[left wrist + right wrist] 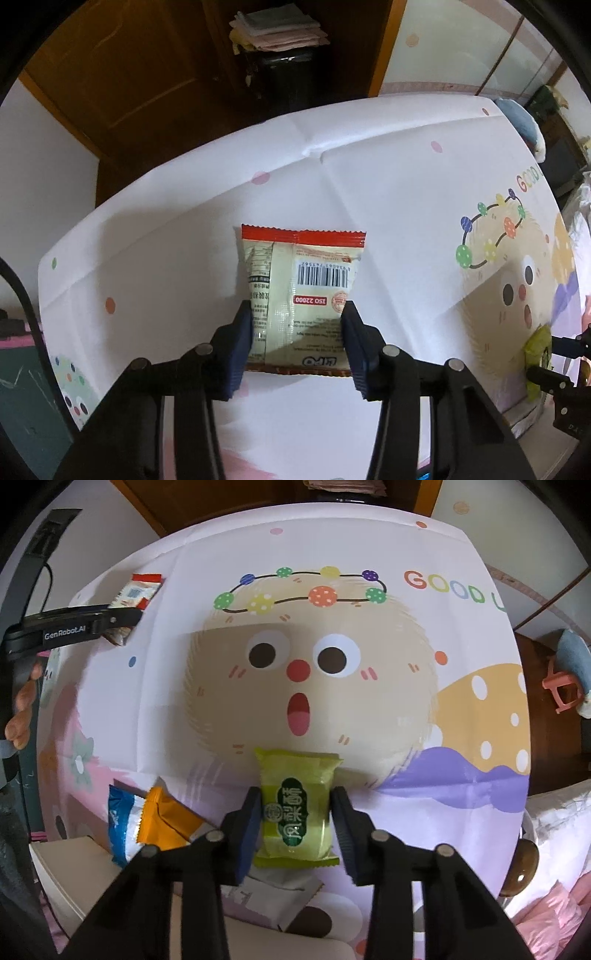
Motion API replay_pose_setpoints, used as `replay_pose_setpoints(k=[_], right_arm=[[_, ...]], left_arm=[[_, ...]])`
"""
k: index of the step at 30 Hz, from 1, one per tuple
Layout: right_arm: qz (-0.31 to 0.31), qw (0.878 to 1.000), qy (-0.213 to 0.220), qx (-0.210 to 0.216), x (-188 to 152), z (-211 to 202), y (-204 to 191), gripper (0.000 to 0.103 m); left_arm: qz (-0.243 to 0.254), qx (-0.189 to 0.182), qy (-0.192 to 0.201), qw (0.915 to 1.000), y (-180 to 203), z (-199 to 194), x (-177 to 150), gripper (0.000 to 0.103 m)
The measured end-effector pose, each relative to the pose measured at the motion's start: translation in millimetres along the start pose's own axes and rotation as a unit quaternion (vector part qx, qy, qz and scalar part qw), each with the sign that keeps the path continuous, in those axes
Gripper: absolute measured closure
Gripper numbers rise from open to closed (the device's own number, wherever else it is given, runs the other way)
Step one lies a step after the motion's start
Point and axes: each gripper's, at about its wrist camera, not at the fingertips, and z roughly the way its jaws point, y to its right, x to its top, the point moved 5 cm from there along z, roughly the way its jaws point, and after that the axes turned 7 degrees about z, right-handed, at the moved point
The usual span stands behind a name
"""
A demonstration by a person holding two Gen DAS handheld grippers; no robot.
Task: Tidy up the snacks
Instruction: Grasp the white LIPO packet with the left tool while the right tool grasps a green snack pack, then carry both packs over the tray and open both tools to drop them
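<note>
**Both grippers down on a snack packet each**

Looks like sorting starts with two grabs at once. The left gripper (297, 334) pinches the red-and-cream packet (301, 291), lying barcode-up on the cartoon tablecloth (388, 206), its pads against both side edges. The right gripper (295, 825) squeezes the green pastry packet (297, 808) below the cartoon face. An orange packet (166, 821) and blue packet (120, 823) wait nearby, probably next.

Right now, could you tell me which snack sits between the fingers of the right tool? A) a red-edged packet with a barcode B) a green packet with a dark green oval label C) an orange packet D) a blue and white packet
B: in the right wrist view the right tool has its fingers on either side of the green packet, while the orange packet lies off to its left.
</note>
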Motion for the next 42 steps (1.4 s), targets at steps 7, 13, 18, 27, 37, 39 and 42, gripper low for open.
replay_pose_setpoints(k=[7, 13, 18, 27, 37, 39, 42], right_arm=[[0.027, 0.999, 0.018, 0.014, 2.6, -8.9, 5.2, 0.066], [0.030, 0.995, 0.074, 0.054, -14.3, -70.7, -2.3, 0.066], [0.010, 0.987, 0.133, 0.085, -48.2, -140.5, -21.2, 0.066], [-0.025, 0.968, 0.223, 0.114, -138.5, -236.8, -43.9, 0.066], [-0.057, 0.954, 0.278, 0.098, -227.1, -237.6, -52.7, 0.066], [-0.060, 0.953, 0.283, 0.095, -241.4, -234.2, -55.9, 0.066], [-0.068, 0.951, 0.285, 0.101, -255.6, -227.9, -61.8, 0.066]], left_arm=[[-0.036, 0.019, 0.009, 0.9991, 3.8, -29.4, -16.1, 0.059], [-0.036, 0.024, 0.064, 0.9970, 18.2, -122.8, -39.0, 0.059], [-0.033, 0.030, 0.132, 0.9903, 39.5, -224.4, -75.7, 0.058], [-0.028, 0.047, 0.216, 0.9748, 116.7, -336.5, -174.8, 0.058], [-0.070, 0.046, 0.247, 0.9654, 169.7, -339.3, -288.9, 0.058], [-0.075, 0.052, 0.249, 0.9643, 172.4, -335.5, -299.3, 0.058], [-0.081, 0.054, 0.250, 0.9633, 180.4, -330.0, -314.3, 0.058]])
